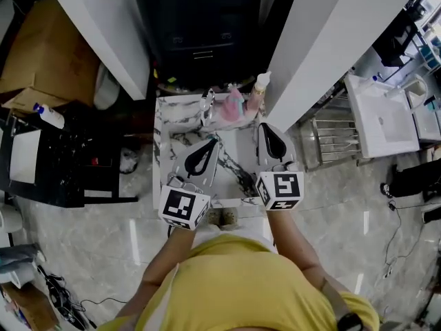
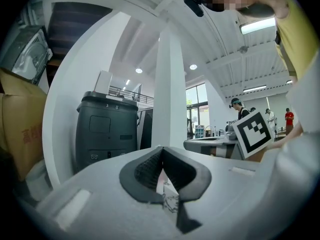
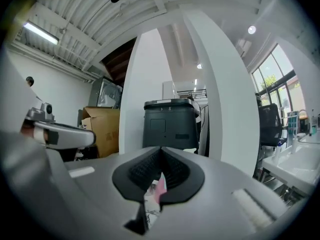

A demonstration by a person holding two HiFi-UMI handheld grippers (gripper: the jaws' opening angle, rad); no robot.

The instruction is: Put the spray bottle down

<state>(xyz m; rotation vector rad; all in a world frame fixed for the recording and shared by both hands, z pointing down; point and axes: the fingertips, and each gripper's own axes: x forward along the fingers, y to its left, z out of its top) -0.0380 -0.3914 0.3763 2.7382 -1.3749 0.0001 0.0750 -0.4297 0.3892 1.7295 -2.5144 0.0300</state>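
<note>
A small marble-topped table (image 1: 241, 147) stands in front of me. At its far edge stand a tall pinkish bottle with a white spray head (image 1: 258, 92), a pink bottle (image 1: 233, 105) and a clear one (image 1: 207, 106). All three stand free, with no gripper on them. My left gripper (image 1: 212, 141) hovers over the table's left half, shut and empty (image 2: 161, 149). My right gripper (image 1: 264, 125) hovers just short of the tall bottle, also shut with nothing in it (image 3: 160, 148). Through the gap under its jaws a bit of pink (image 3: 159, 189) shows.
A black bin (image 1: 200, 33) stands behind the table between two white pillars (image 1: 110, 33). Cardboard boxes (image 1: 48, 54) and a black cart (image 1: 62, 161) are at the left. A metal rack (image 1: 337, 140) and a white sink (image 1: 382, 116) are at the right.
</note>
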